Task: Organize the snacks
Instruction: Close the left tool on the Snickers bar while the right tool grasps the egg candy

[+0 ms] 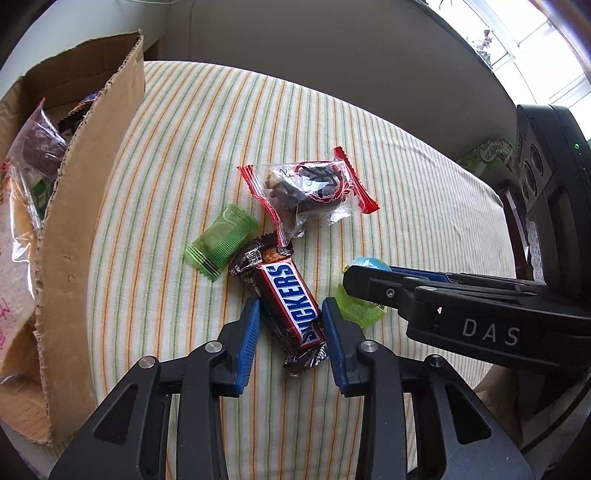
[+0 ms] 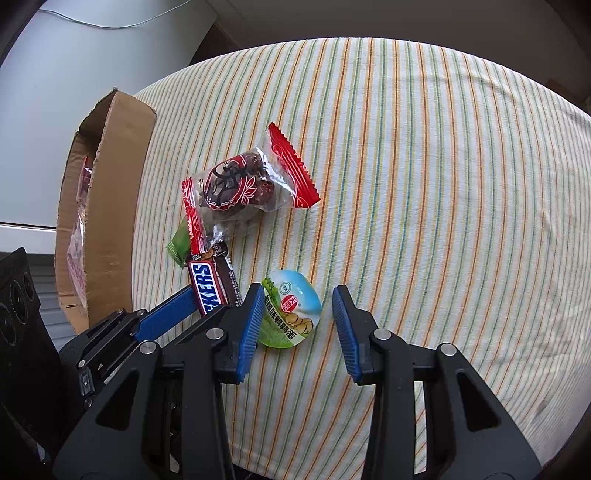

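My left claw [image 1: 291, 325] straddles the Snickers bar [image 1: 286, 302], pads parted and not pressing. My right claw [image 2: 299, 314], released, brackets the round green-and-blue cup [image 2: 291, 310] printed with Chinese characters, its left pad touching; the cardboard box [image 1: 88, 206] sits at nine o'clock.

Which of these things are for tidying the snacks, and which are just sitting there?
For the job: Snickers bar, green packet, red-edged bag, round cup, cardboard box, left gripper, right gripper.

Just there: striped cloth, window.

striped tablecloth [image 1: 369, 122] over table, pale wall [image 1: 332, 33] behind, bright window [image 1: 535, 44] (daylight).
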A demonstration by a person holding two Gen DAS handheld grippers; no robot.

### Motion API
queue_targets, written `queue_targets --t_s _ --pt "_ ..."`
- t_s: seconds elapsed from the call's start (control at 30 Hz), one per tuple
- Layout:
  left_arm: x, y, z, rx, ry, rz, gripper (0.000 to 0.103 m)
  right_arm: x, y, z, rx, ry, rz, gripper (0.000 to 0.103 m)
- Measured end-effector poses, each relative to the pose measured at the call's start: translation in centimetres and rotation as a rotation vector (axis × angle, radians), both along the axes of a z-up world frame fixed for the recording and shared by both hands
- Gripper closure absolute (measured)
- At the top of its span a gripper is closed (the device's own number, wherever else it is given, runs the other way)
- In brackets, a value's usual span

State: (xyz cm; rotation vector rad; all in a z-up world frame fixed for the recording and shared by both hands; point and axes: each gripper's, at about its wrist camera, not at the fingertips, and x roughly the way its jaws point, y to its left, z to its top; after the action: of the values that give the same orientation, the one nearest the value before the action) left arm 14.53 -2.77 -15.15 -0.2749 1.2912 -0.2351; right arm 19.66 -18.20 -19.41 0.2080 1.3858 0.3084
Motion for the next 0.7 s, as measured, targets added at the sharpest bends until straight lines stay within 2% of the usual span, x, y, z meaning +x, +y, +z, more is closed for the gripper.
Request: queue_targets --t_s 0.13,0.23,0.33,0.5,0.7 --pt "0.1 -0.4 -0.1 0.022 -0.010 -0.006 0.067 -0.3 0.5 0.0 -0.013 -0.009 0.018 0.064" --pt "0.0 -0.8 -0.1 0.039 -0.026 -0.023 0.069 -0.8 1.8 -0.2 -0.062 -0.029 0.044 0.075" --pt "-0.1 -0.4 0.1 0.048 -0.030 -0.035 0.069 -1.1 1.6 -0.1 -0.072 -0.037 0.043 0.075" --pt "0.2 0.2 0.7 0.017 -0.020 -0.022 0.069 -1.5 0.8 -0.1 -0.090 -0.056 0.046 0.075" --pt "1.0 -0.1 0.1 0.064 -0.003 -0.006 0.066 -2.3 0.2 -0.1 -0.108 -0.066 0.056 0.076"
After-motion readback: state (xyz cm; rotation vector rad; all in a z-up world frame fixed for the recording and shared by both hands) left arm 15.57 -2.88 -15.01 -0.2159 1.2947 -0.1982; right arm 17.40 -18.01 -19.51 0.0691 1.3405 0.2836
